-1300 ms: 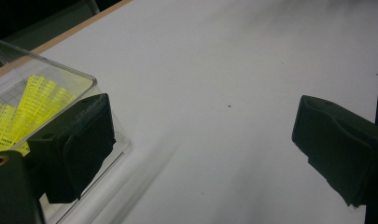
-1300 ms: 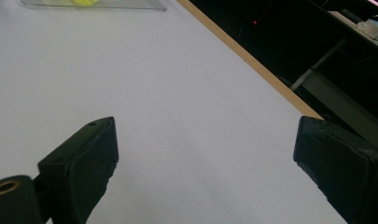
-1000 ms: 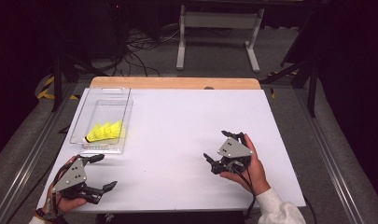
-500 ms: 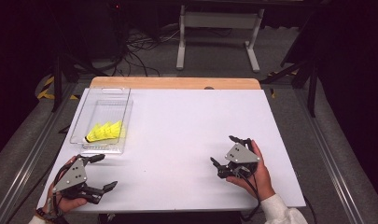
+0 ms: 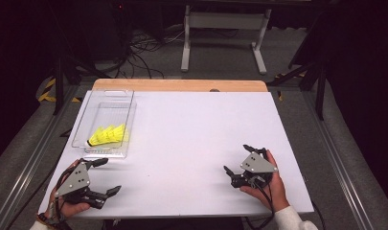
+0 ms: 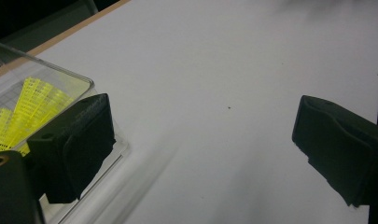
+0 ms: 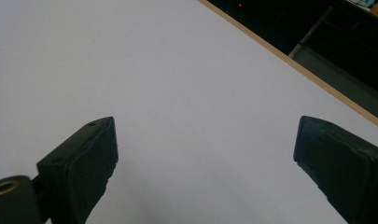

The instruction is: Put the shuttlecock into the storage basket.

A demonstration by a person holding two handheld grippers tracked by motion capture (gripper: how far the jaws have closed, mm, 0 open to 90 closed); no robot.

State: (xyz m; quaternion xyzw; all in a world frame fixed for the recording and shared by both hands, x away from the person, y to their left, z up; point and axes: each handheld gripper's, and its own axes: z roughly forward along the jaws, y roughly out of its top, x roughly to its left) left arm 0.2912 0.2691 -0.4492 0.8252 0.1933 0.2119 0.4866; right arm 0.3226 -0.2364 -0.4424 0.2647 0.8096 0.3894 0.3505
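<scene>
The high view looks down on the whole table point(image 5: 191, 124); both gripper views skim its white top closely.

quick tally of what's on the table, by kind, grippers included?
Yellow shuttlecocks, in the tray: looks like 3; they overlap, so the count is unsure
Clear plastic tray: 1
Handheld grippers: 2, left gripper and right gripper, both with jaws apart and empty
Total: 6

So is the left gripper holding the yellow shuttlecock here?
No: the left gripper is open and empty, while the yellow shuttlecock lies inside the clear tray.
</scene>
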